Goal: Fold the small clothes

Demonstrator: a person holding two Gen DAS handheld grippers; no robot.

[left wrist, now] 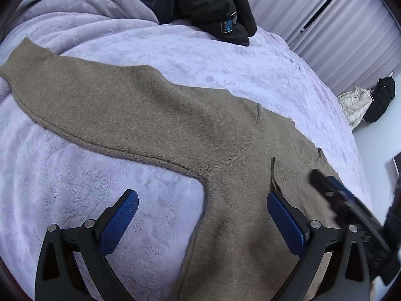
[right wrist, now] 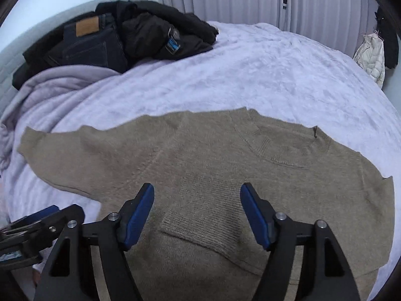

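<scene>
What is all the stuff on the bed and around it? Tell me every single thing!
Fuzzy knitted sweater: one, tan-brown, spread flat on the bed; one sleeve stretched out, the other folded across the body.
Plush fleece blanket: one, pale lilac, covering the bed, bunched up near the pile of clothes.
Denim jeans: one pair, dark blue with a tan patch, in the pile at the far end of the bed.
Puffy jacket: one, black, in the pile beside the jeans.
Quilted coat: one, cream, hanging beyond the bed.
Pleated curtains: pale lilac-grey, behind the bed.
Left tool: one, black with blue pads, open over the sweater's edge.
Right tool: one, same colours, open above the folded sleeve.
</scene>
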